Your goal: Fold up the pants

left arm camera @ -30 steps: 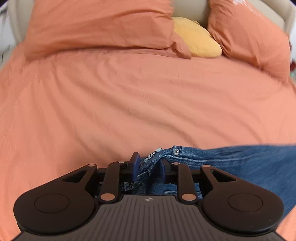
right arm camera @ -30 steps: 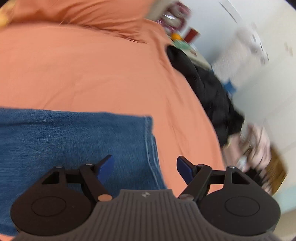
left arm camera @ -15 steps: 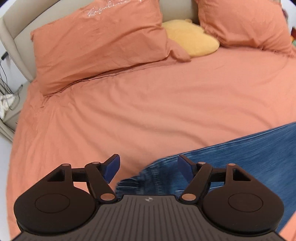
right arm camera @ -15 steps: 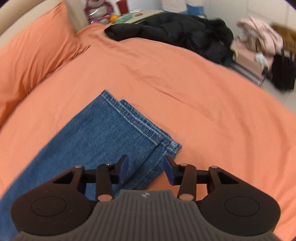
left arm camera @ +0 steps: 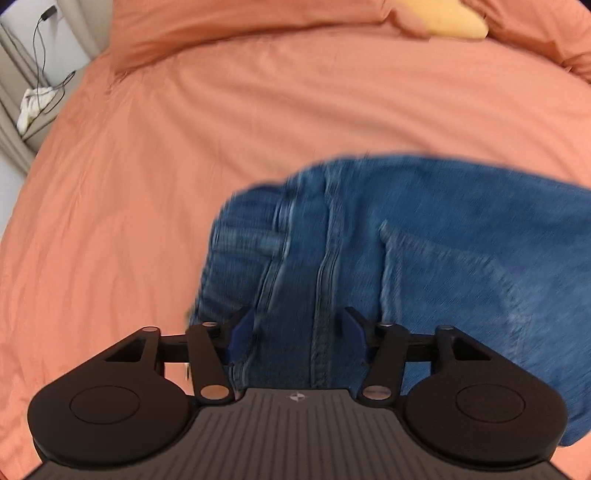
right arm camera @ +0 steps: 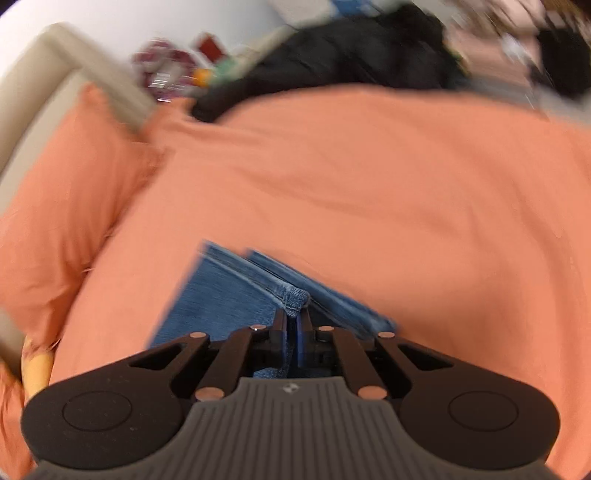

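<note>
Blue denim pants point(left arm camera: 424, 236) lie on an orange bed cover point(left arm camera: 147, 184). In the left wrist view I see their waist end with seams and a back pocket. My left gripper point(left arm camera: 295, 332) is open, its blue pads either side of the centre seam, just above the cloth. In the right wrist view the pants' leg hems point(right arm camera: 258, 291) lie stacked. My right gripper point(right arm camera: 293, 321) is shut on the hem of the upper leg, which is lifted at that corner.
Orange pillows point(right arm camera: 55, 206) and a yellow cushion point(left arm camera: 450, 18) lie at the head of the bed. A black garment point(right arm camera: 351, 62) lies at the far bed edge. A bedside stand with cables point(left arm camera: 33, 99) is at the left.
My left gripper let go of the waistband, opened, and now hovers over the seat of the pants. My right gripper moved to the leg hems and shut on the upper hem.
</note>
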A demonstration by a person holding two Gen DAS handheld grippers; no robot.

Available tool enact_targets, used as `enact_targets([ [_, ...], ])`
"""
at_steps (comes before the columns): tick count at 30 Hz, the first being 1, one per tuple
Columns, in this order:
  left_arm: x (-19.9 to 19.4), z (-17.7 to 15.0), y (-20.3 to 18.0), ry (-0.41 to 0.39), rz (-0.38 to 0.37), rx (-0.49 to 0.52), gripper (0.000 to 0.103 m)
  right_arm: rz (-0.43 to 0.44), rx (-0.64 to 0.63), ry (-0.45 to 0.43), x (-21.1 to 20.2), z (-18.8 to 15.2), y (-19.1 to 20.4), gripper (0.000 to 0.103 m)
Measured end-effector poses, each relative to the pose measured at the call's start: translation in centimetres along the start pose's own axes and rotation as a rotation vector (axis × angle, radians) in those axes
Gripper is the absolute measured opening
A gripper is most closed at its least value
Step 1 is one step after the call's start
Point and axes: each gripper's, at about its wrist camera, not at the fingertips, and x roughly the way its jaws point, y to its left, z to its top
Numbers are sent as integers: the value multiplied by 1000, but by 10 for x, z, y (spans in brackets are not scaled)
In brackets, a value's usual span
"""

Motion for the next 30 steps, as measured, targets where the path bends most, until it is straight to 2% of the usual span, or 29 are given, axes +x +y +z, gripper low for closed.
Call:
enact_targets([
  [3, 12, -7, -1, -9, 7, -17, 65, 90, -65, -81, -38, 11, 15, 0],
  [4, 14, -8, -2, -13, 11, -19, 66, 77, -91, -94, -45, 12, 16, 0],
  [6, 18, -8, -7, -16, 23, -10, 67, -18, -135, -70, -39, 8, 9, 0],
  [9, 18, -8, -13, -23, 33, 16, 67, -120, -83, -9, -14, -3, -20, 0],
  [12, 17, -7, -16, -21, 55, 46, 67, -143, -53, 18, 4, -15, -41, 0],
  [14, 18, -8, -15, -21, 56, 55, 69, -130, -73, 1, 10, -18, -41, 0],
  [17, 21, -8, -10, -20, 52, 45, 71, -158, -105, 23, 19, -20, -38, 0],
  [18, 22, -7, -9, -18, 51, 39, 71, -173, -123, 32, 21, -19, -36, 2],
  [20, 19, -7, -10, -28, 52, 48, 71, -216, -197, 20, 18, -19, -28, 18],
  [22, 13, -7, -10, -57, 44, 64, 70, -243, -311, -8, 9, -19, -16, 22],
  [25, -1, -6, -2, -114, 15, 65, 70, -214, -410, 1, -2, -18, 5, 25],
  [28, -9, 5, 16, -138, -45, 30, 71, -140, -449, 41, -6, -24, 30, 28],
  [30, -13, 13, 27, -161, -73, 16, 77, -88, -489, 78, -2, -36, 54, 28],
])
